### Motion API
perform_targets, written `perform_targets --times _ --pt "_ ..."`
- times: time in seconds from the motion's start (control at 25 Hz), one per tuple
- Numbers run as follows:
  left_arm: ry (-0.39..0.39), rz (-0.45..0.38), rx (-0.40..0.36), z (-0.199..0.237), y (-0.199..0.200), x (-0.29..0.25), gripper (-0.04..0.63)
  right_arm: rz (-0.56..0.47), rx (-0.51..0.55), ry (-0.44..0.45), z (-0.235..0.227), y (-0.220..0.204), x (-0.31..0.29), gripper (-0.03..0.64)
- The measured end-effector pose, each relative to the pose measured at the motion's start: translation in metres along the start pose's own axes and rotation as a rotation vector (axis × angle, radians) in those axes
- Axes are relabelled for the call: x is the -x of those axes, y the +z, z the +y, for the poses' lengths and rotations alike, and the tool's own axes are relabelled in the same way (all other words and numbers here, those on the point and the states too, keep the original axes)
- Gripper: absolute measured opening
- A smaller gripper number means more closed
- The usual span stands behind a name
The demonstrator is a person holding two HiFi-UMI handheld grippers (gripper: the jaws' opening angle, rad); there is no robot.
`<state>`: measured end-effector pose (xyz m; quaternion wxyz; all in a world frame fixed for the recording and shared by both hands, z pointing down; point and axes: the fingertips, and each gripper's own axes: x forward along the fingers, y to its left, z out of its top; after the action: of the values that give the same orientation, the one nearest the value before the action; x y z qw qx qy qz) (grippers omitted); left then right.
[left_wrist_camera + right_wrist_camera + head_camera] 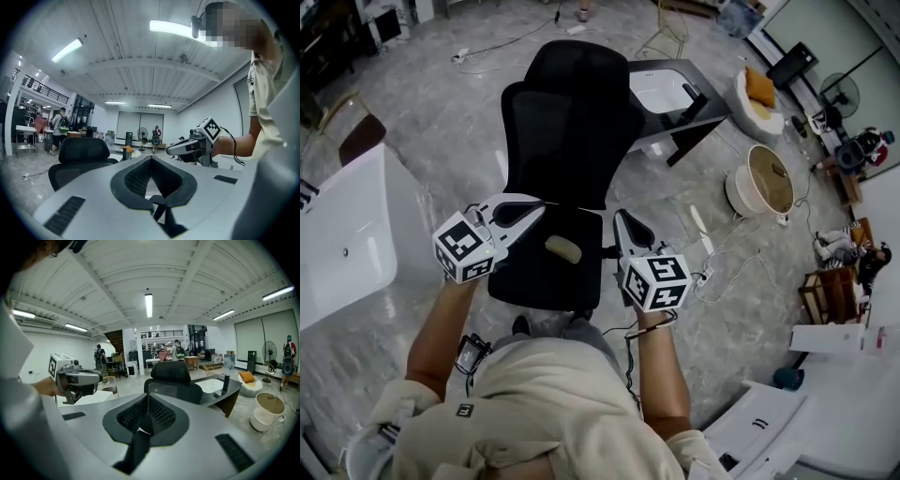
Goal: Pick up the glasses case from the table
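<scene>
**Left claw** [536, 203]: the jaws are fully closed. In the left gripper view the pads meet along 1 line, with nothing between them.

**Right claw** [622, 217]: the jaws are likewise pressed together in the right gripper view, and nothing is gripped.

**Position:** both claws are held out ahead of the person, side by side and apart, over a black office chair [572, 122]. Neither touches the chair or any object.

**Glasses case** [563, 249]: a small pale oblong item lies on the black seat of the chair, between the 2 claws in the head view. It is probably the case, though the detail is too small to confirm. It sits lower than both claws and clear of them.

**Surroundings:**
- A white tabletop [347, 234] stands left of the chair.
- A second tabletop [675, 94], dark-framed, stands beyond the backrest.
- The floor [459, 103] is grey, with cables lying on it.
</scene>
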<state>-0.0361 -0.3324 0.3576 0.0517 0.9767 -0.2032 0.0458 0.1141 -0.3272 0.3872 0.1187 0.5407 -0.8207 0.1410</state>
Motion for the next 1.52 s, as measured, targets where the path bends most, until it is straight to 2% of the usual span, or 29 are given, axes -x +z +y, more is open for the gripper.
perform_targets --times 0.28,0.6,1.52 --pt "0.028 0.051 0.019 0.012 -0.014 -0.033 0.015 0.028 -0.018 0.042 -0.034 -0.007 -0.018 0.026" --pt "0.002 0.117 0.036 0.02 -0.047 -0.078 0.015 0.049 -0.048 0.05 -0.076 -0.029 -0.034 0.026" --pt "-0.07 0.343 0.147 0.05 -0.199 -0.157 0.015 0.152 -0.161 0.032 -0.151 -0.134 -0.082 0.028"
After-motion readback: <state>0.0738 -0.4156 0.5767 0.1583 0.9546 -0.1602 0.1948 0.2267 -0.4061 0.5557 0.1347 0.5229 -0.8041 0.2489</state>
